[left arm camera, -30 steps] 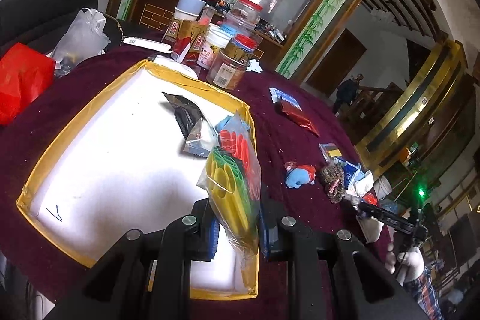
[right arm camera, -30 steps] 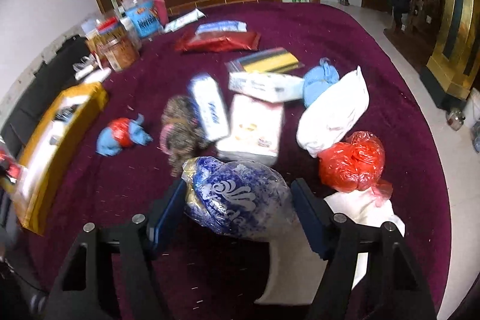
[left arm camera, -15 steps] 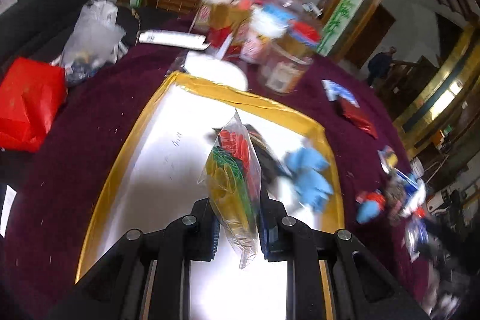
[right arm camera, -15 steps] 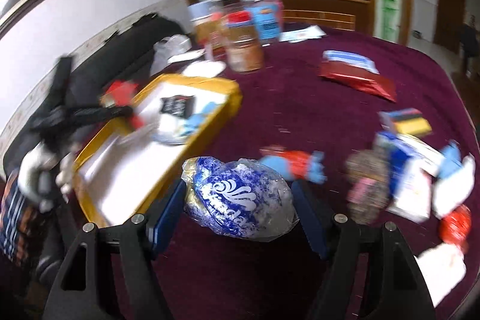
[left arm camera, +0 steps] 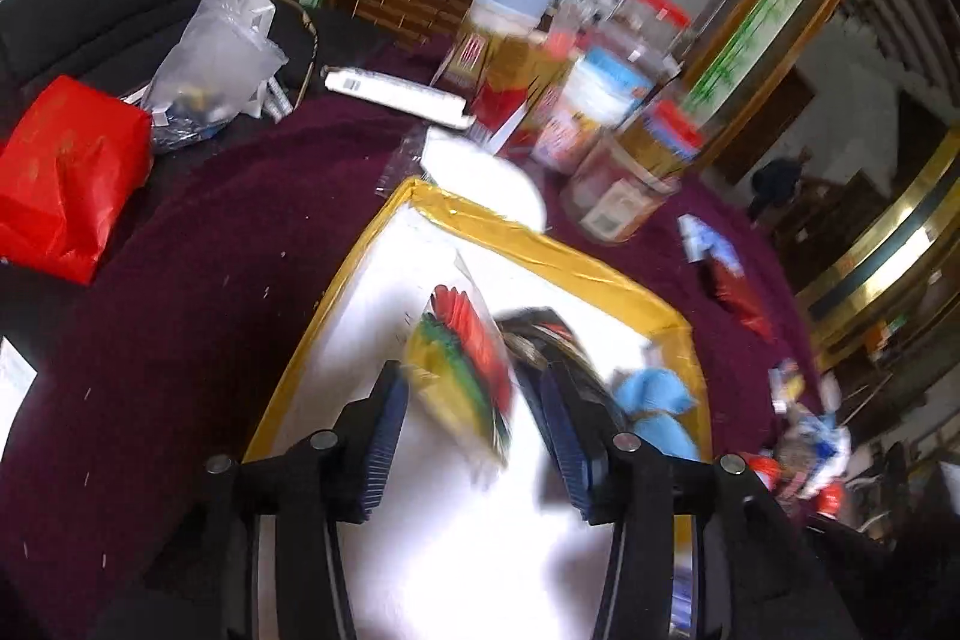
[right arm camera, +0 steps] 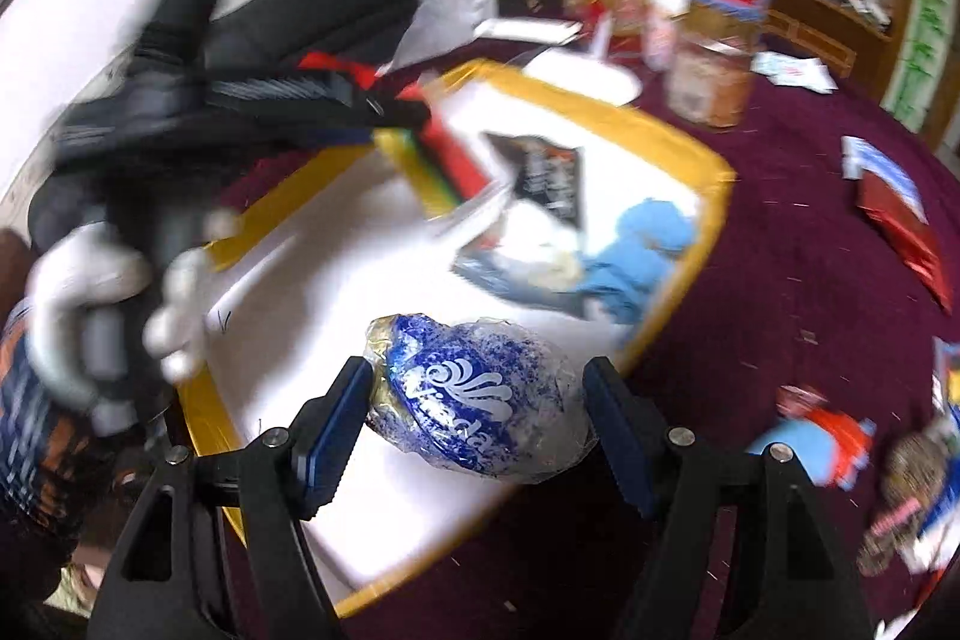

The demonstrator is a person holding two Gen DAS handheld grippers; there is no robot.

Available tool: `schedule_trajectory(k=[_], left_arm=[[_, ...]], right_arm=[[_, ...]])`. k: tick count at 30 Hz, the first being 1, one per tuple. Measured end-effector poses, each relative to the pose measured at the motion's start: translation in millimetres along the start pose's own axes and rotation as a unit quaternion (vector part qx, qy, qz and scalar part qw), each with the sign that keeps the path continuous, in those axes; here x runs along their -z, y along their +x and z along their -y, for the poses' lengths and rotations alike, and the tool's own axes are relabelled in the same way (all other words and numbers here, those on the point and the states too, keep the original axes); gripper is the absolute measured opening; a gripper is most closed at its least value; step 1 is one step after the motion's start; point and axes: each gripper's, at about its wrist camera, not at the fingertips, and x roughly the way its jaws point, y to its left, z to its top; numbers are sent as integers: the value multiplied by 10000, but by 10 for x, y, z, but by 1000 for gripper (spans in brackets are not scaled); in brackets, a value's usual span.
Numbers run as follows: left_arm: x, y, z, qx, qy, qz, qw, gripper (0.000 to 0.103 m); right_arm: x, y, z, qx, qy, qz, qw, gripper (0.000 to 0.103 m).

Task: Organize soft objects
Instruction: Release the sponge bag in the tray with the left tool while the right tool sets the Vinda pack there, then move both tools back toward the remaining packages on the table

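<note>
Blue-white wrapped bundle (right arm camera: pixel 480 400): crinkled plastic, held between right gripper (right arm camera: pixel 477 430) jaws over the near yellow rim of the tray (right arm camera: pixel 690 148). Left gripper (left arm camera: pixel 474 424) jaws wide; multicoloured packet (left arm camera: pixel 462 370) blurred between them, grip uncertain. White tray floor bare nearside; maroon surface (left arm camera: pixel 198 280) around it.

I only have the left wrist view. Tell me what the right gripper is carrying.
Observer: The right gripper has a blue-and-white wrapped pack clamped between its jaws.
Operator: Report where that pack is relative to the tray.
Observer: It hangs over the near side of the yellow-rimmed tray. I cannot tell whether it touches the tray.
Operator: Describe what holds my gripper from that side.
Observer: A white-gloved left hand is wrapped around a black handle beside the tray's left edge.
</note>
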Motion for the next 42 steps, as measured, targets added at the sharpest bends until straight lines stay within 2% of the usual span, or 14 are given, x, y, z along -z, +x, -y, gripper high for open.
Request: schedule_trajectory(k=[2,4,8,11,13,16,20,31,35,40,42], left_arm=[[84,-220,-10,108,-45,208,9997,59],[189,-490,-37,162,-68,472,9987,61],[353,-856,-105,181,-104,861,9961,66],[431,-968,-138,189,-161,963,9950,67],[472,-994,-153,238,-210,938,9951,67],[519,-989,-150,244,-276,886,9954,67],[616,-975,-127,317,-339,771,9959,67],[874,-851,75,434,-458,507,9967,69],[950,-847,212,437,-340,451,9974,69],[999,-831,418,360,-132,346,9987,69],[990,-791,545,271,120,237,9993,69]], right_arm=[[-83,186,-73,-65,-115,-232,9996,72],[-179,351,-101,-37,-159,-434,9989,72],[-420,595,-46,273,-114,-519,9982,72],[-559,696,-6,579,-134,-467,9971,72],[-631,745,-5,928,-242,-332,9948,73],[-687,758,122,772,80,-249,9967,74],[-586,540,276,354,533,-32,9979,76],[102,-352,638,-172,1202,705,9901,77],[283,-597,788,-260,1443,1022,9839,77],[542,-754,989,-151,1667,1170,9789,77],[671,-806,1061,-108,1766,1220,9766,77]])
